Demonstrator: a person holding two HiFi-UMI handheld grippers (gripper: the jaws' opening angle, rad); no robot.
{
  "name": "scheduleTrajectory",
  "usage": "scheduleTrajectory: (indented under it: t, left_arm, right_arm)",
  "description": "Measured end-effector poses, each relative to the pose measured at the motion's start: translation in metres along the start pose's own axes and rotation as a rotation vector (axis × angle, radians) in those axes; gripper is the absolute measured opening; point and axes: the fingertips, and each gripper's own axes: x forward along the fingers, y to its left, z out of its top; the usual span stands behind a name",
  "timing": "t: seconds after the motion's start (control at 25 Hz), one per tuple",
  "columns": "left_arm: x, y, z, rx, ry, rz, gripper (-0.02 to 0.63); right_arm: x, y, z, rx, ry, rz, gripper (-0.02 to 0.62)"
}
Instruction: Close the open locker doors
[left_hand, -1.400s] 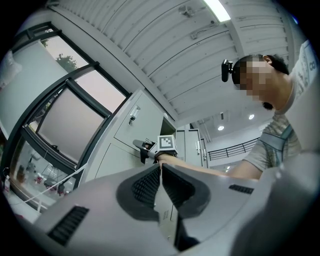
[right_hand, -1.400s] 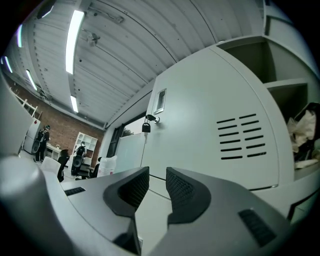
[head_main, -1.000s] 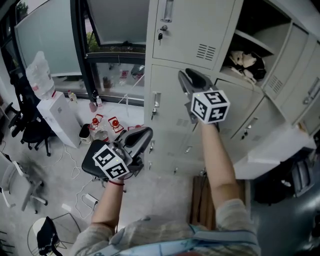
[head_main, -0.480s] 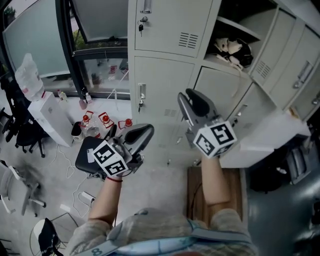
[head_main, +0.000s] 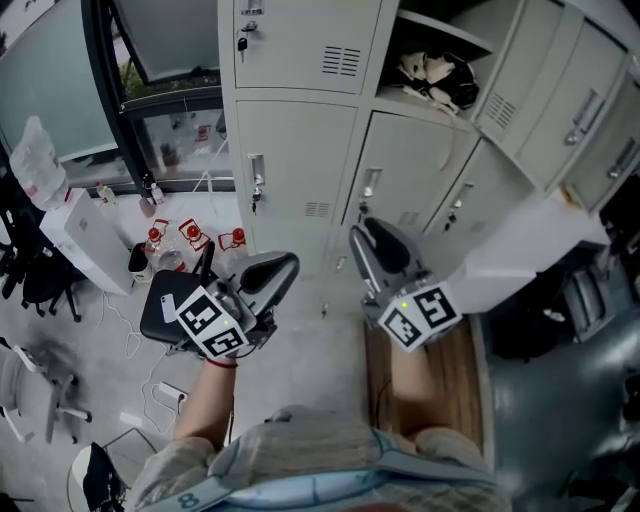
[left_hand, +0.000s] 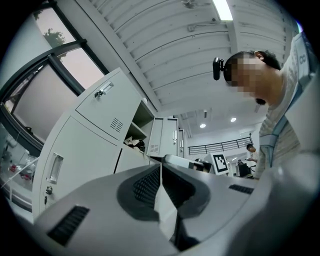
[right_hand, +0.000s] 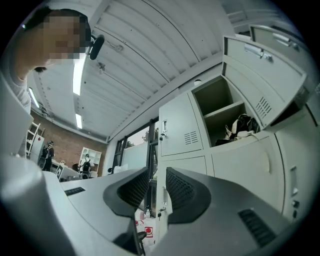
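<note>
Head view
- Left gripper (head_main: 284, 268): it is hanging low in front of the lockers (head_main: 300, 130), with its jaws pressed together on nothing.
- Right gripper (head_main: 368, 240): it is pointing up at the lockers, with its jaws a little apart and holding nothing.
- Open door (head_main: 515, 75): it is standing swung out, above and to the right of the right gripper and well apart from both.
- Compartment (head_main: 440, 35): it is gaping just left of that door, with a bag (head_main: 432, 70) lying inside.

Left gripper view
- Jaws: they are meeting along one seam, and nothing is sitting between them.
- Open door (left_hand: 162, 136): it is showing ahead, beyond the tips and slightly above them, with its long axis upright.

Right gripper view
- Jaws: they are standing a narrow slit apart, and only the lockers are showing through it.
- Open door (right_hand: 262, 85): it is hanging up and to the right of the tips, with its face turned away from the compartment (right_hand: 222, 102).
- Handling: the door is looking like thin, stiff sheet metal, probably light and swinging freely on its hinge.
- Surface: it is likely smooth and slippery, so pushing is suiting it better than pinching.
- Hold: I am judging the outer face near the free edge, far from the hinge, to be the best place to press.
- Caution: the bag (right_hand: 242, 127) seems to be sitting near the compartment's front, so it may be blocking the door.
</note>
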Motion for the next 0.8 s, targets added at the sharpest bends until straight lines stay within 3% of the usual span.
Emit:
scheduleTrajectory:
  t: [0.28, 0.8]
  left_arm:
    - [0.004, -0.016, -0.023, -0.024, 0.037, -0.045, 0.005]
    - [-0.019, -0.035, -0.042, -0.057, 0.081, -0.083, 0.005]
  right_arm:
    - [-0.043, 0.009, -0.039, 0.045, 0.07, -0.021, 0.103]
    - [-0.093, 0.028, -0.058, 0.106, 0.085, -0.105, 0.103]
